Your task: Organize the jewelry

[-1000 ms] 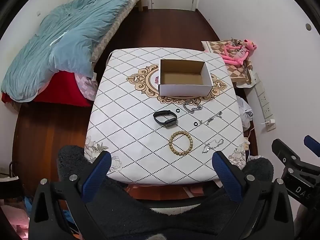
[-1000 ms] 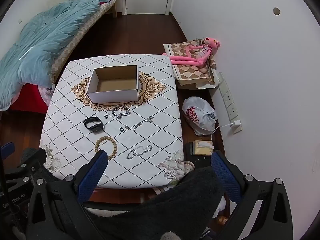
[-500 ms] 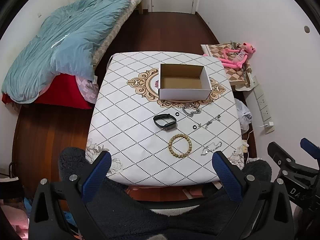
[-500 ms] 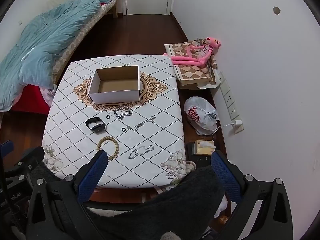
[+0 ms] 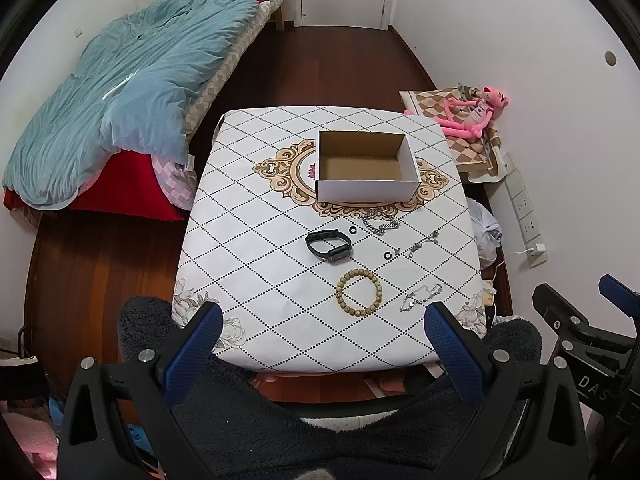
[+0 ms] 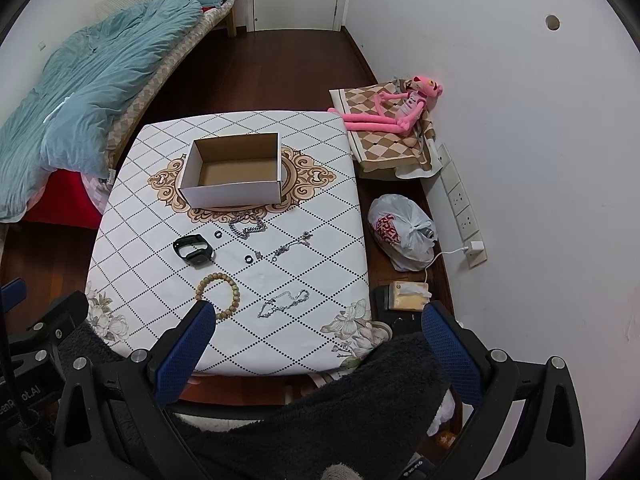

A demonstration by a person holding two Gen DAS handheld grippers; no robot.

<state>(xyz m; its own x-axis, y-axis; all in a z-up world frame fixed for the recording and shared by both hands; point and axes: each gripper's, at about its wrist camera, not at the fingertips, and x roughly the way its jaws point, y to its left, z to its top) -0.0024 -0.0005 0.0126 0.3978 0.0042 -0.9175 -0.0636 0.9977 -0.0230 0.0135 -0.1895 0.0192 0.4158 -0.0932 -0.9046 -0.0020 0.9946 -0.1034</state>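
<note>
Hovering pre-pick — left gripper [image 5: 322,334] and right gripper [image 6: 316,334] spread wide, empty; bead bracelet [image 5: 359,293] nearest, before seemingly empty box [image 5: 366,168] — descend, pinch.

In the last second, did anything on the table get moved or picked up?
No. Only the view shifted: both cameras drifted slightly, so the table sits a little lower in the left wrist picture. The left gripper and right gripper stayed wide open and took hold of nothing. The box, black band, bead bracelet and silver chains lie where they were.
</note>
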